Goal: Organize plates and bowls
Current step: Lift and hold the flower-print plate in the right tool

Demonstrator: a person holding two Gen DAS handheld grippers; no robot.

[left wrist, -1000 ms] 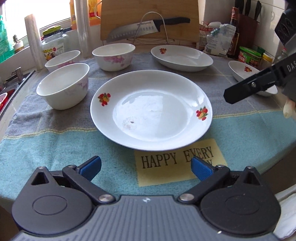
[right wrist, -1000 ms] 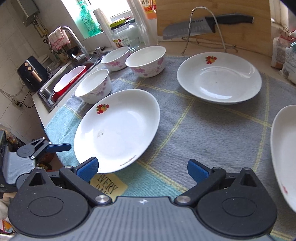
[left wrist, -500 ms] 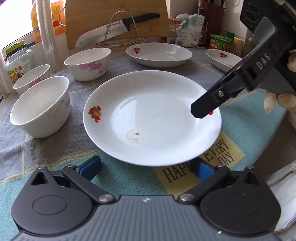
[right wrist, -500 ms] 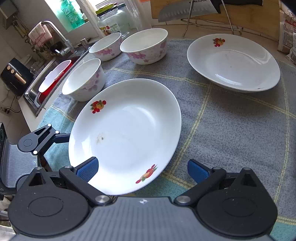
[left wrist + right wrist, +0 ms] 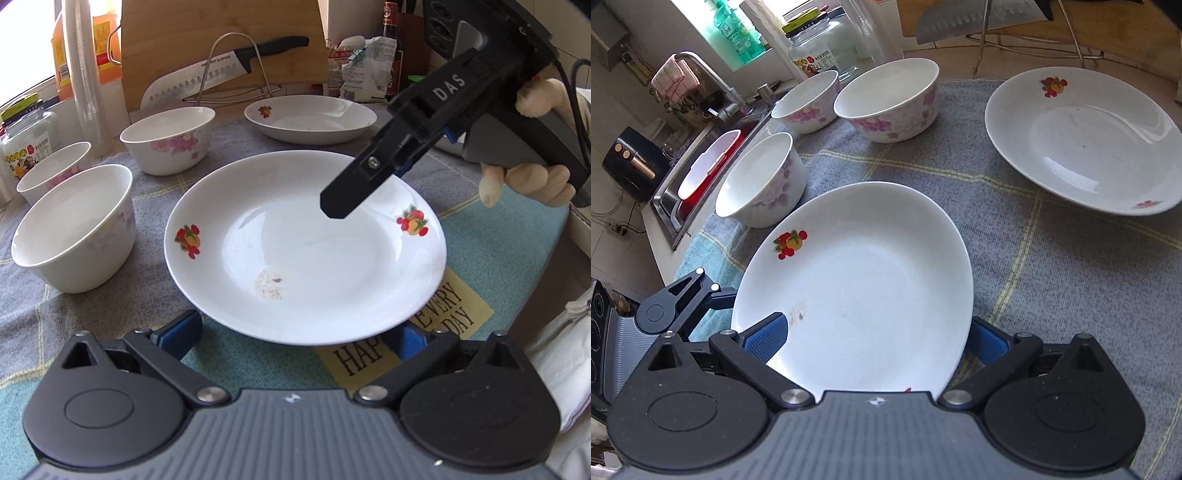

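The near plate [image 5: 857,288] lies flat on the towel-covered counter [image 5: 1052,266], round with no long axis. Its edge sits between the right gripper [image 5: 877,338] fingers, spread wide; left gripper [image 5: 295,334] fingers likewise straddle its rim.

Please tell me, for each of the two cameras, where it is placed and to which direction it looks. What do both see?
Left wrist: sits on the left gripper, low at the near edge of the fruit-print plate, facing the cutting board and knife; the right gripper and a gloved hand show.
Right wrist: sits on the right gripper, open over that plate's rim, facing the sink; the left gripper shows lower left.
Shared: that plate, three bowls, a second plate.
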